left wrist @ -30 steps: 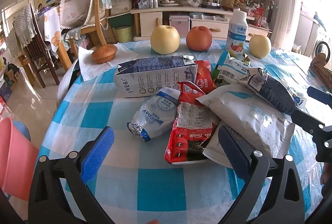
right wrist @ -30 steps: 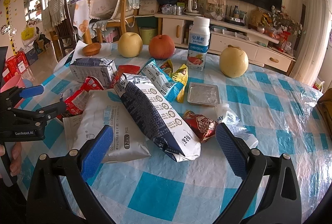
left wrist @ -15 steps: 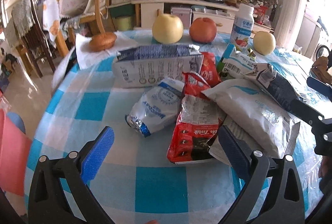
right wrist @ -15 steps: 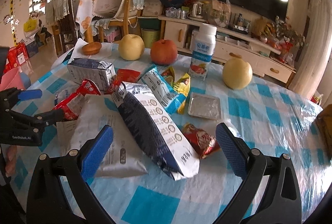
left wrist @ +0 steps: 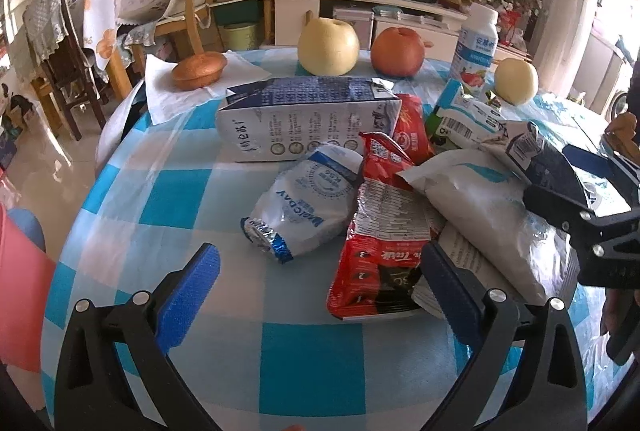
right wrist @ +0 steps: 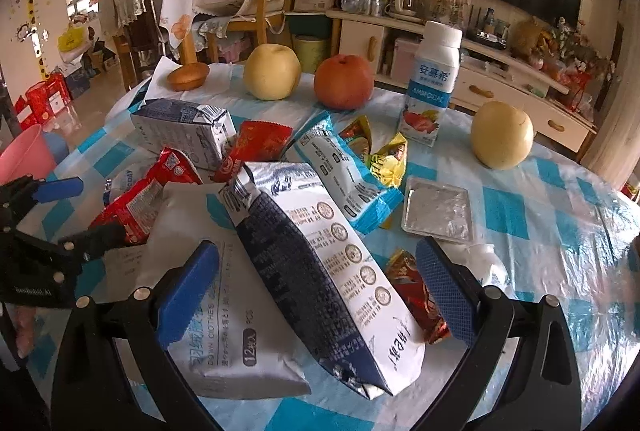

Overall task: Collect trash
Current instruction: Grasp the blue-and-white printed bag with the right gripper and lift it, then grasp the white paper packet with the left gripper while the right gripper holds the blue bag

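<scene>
Over the last second both grippers are closing in on the litter pile, the wrappers sitting larger and lower between the fingers than before; nothing is picked up yet, so the collecting is, I judge, only starting. The left gripper (left wrist: 320,295) is hovering with its fingers wide apart, the red snack wrapper (left wrist: 384,247) just ahead of its right finger and the white foil pouch (left wrist: 304,207) lying between them. The right gripper (right wrist: 316,287) is likewise spread open, straddling the dark blue-and-white bag (right wrist: 320,271) that is lying across the big white pouch (right wrist: 208,291). The overlapping wrappers are crowding each other, which could make a clean single grasp awkward. Farther along the table (right wrist: 540,191) are lying a foil tray (right wrist: 438,209) and a milk carton (left wrist: 308,119). Beyond those are standing a yoghurt bottle (right wrist: 434,79), pears and an apple (right wrist: 344,81), food rather than trash. At the left edge a pink bin (left wrist: 20,295) is waiting beside the table.
</scene>
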Demonstrator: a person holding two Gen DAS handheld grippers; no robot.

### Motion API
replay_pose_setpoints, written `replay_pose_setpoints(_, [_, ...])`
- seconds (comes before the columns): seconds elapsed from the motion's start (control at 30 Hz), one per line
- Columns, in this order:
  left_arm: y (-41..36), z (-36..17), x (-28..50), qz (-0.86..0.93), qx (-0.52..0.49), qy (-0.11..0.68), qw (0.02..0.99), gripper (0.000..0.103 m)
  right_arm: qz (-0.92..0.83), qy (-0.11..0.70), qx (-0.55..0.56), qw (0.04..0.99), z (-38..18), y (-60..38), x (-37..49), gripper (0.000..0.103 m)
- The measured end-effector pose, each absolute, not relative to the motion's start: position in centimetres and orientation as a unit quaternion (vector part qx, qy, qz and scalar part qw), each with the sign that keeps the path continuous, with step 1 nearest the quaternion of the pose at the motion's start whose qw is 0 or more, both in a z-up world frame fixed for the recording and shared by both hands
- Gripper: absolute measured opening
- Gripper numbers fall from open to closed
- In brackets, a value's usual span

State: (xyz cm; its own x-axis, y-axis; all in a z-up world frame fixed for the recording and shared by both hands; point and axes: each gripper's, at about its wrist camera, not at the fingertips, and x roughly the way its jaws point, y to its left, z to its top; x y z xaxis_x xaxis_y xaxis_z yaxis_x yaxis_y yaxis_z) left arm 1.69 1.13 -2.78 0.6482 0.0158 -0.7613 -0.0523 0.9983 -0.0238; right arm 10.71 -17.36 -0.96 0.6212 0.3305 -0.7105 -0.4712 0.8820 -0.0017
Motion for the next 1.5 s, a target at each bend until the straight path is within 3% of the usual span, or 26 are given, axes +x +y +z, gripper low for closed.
replay_pose_setpoints(0.13, [1.2, -2.9, 1.9, 0.018, -0.020, 0.423, 0.906, 0.100, 0.233, 0.392, -0.085, 0.886, -1.8, -17.1, 11.8, 0.099])
replay_pose_setpoints(0.2, [1.3, -2.9, 2.0, 0.018, -0.022, 0.425, 0.905, 0.100, 0.243, 0.399, -0.070, 0.881, -2.0, -17.2, 12.3, 0.093])
replay_pose_setpoints(0.23, [1.4, -3.0, 2.2, 0.018, -0.023, 0.425, 0.905, 0.100, 0.250, 0.402, -0.063, 0.879, -2.0, -17.3, 12.6, 0.074])
replay_pose_setpoints(0.27, [1.6, -2.9, 2.2, 0.017, -0.026, 0.425, 0.904, 0.099, 0.252, 0.405, -0.060, 0.877, -1.9, -17.3, 12.7, 0.064])
replay_pose_setpoints(0.47, [1.7, -2.7, 2.4, 0.018, -0.026, 0.422, 0.906, 0.099, 0.228, 0.411, -0.081, 0.879, -2.0, -17.7, 13.0, 0.028])
replay_pose_setpoints(1.0, [-3.2, 0.1, 2.9, -0.032, -0.029, 0.394, 0.918, 0.099, 0.213, 0.377, -0.039, 0.901, 2.2, -21.6, 11.3, 0.027])
replay_pose_setpoints(1.27, [-9.5, -0.6, 5.3, -0.044, -0.035, 0.445, 0.894, 0.099, 0.191, 0.360, -0.045, 0.912, 4.3, -26.3, 9.3, 0.027])
replay_pose_setpoints(1.5, [-13.4, -1.8, 7.8, 0.076, 0.020, 0.476, 0.876, 0.099, 0.200, 0.373, -0.059, 0.904, 3.6, -28.4, 8.2, 0.028])
